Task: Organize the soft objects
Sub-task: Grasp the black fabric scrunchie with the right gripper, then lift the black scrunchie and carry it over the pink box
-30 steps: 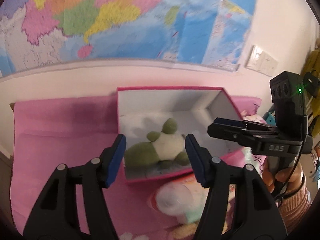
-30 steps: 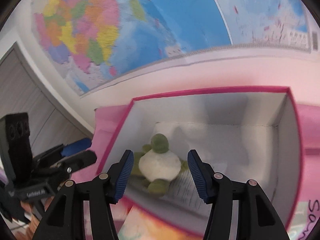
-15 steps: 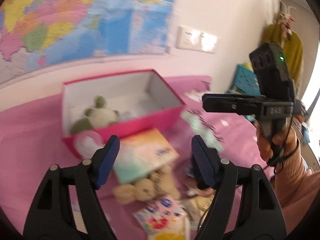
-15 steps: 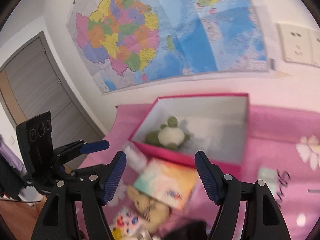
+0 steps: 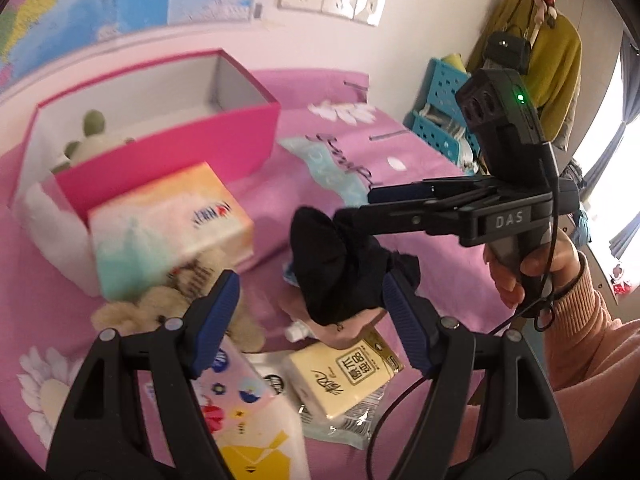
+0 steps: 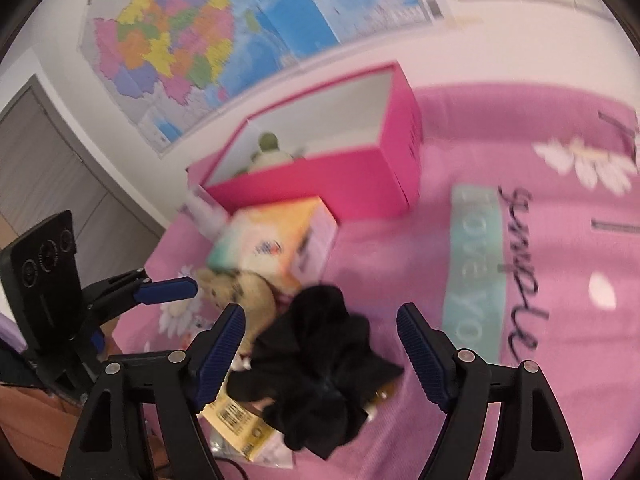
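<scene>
A pink box (image 5: 168, 148) (image 6: 320, 184) stands open on the pink bed with a green and white plush (image 5: 94, 136) (image 6: 268, 152) inside. A black fabric piece (image 5: 340, 268) (image 6: 320, 368) lies on a pile of tissue packs. A beige plush (image 5: 168, 308) (image 6: 240, 292) lies beside a colourful tissue pack (image 5: 168, 224) (image 6: 276, 240). My left gripper (image 5: 310, 320) is open above the pile. My right gripper (image 6: 320, 352) is open, with the black fabric between its fingers and below them.
A yellow tissue pack (image 5: 344, 376) and a patterned white pack (image 5: 248, 412) lie at the near edge. A wall map (image 6: 192, 28) hangs behind the box. Blue crates (image 5: 444, 112) and hanging clothes (image 5: 548, 52) stand at the right.
Both grippers have pulled back from the box and swung down over the pile of packs. The black fabric has come into view under the right gripper.
</scene>
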Action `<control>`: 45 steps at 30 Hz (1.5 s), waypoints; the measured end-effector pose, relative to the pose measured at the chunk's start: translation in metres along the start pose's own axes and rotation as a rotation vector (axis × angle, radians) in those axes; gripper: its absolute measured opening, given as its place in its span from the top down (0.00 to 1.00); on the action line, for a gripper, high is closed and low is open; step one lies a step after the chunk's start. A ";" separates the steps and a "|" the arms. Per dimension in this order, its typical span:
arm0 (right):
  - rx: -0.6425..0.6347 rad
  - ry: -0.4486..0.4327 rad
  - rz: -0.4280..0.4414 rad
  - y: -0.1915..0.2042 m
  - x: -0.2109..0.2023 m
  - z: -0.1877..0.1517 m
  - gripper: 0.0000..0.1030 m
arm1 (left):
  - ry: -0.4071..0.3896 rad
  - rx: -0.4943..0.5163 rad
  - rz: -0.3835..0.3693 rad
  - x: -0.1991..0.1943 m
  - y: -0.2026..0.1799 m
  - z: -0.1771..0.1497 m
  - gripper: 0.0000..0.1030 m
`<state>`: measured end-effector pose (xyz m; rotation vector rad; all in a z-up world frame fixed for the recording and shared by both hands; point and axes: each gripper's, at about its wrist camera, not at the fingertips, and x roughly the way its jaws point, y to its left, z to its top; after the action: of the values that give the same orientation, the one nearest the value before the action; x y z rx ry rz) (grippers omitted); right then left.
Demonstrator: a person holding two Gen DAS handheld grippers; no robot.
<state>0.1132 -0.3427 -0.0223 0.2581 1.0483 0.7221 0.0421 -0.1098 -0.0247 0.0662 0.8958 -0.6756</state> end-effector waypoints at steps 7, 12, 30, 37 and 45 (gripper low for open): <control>0.044 0.047 0.032 -0.014 0.023 -0.012 0.22 | 0.068 -0.037 -0.041 0.022 -0.001 -0.006 0.27; 0.026 0.059 0.064 -0.011 0.032 -0.014 0.22 | 0.095 -0.064 -0.069 0.030 0.001 -0.007 0.38; -0.013 -0.016 0.087 -0.001 0.012 -0.021 0.77 | 0.100 -0.117 -0.157 0.039 0.004 -0.005 0.63; -0.033 -0.066 0.088 0.008 -0.008 -0.017 0.81 | 0.060 -0.083 -0.165 0.026 -0.005 0.002 0.64; -0.084 -0.134 0.115 0.025 -0.032 -0.004 0.91 | 0.030 -0.039 -0.134 0.016 -0.011 0.011 0.64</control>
<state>0.0893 -0.3455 0.0110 0.2925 0.8790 0.8393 0.0506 -0.1299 -0.0267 -0.0191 0.9482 -0.7834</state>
